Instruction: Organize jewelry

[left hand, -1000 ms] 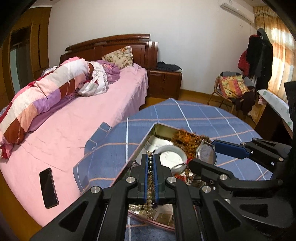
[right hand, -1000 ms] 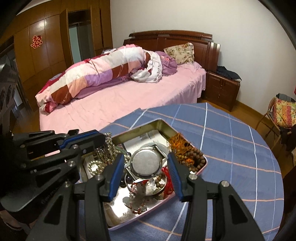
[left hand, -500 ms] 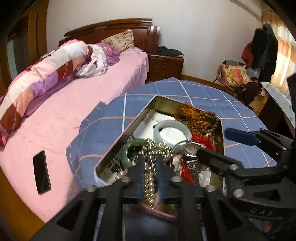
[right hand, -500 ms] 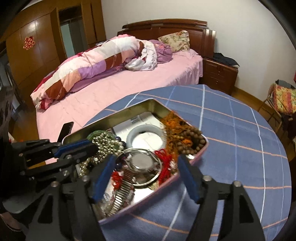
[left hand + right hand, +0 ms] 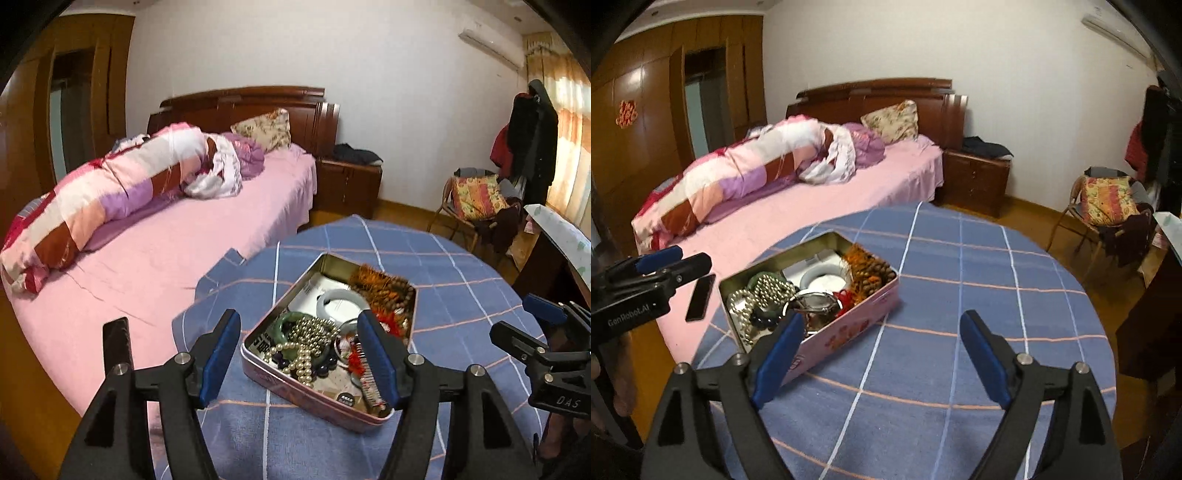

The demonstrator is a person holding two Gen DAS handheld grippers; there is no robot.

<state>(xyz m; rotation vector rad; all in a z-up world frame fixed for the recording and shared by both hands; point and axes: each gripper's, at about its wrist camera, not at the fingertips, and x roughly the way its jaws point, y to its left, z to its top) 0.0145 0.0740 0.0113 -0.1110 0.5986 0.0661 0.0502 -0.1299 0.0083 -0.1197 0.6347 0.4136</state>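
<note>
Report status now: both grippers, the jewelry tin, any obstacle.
Left gripper and right gripper opening, nothing held. Jewelry tin full, on table. Nothing in the way.

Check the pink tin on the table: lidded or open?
Open. The pink tin has no lid on; pearl beads and a white bangle lie exposed inside.

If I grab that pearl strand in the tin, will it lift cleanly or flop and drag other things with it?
The pearl strand lies looped and limp, so it will probably dangle. It drapes over the green bangle and dark beads, so it may snag them. Its round, glossy beads could slip.
</note>
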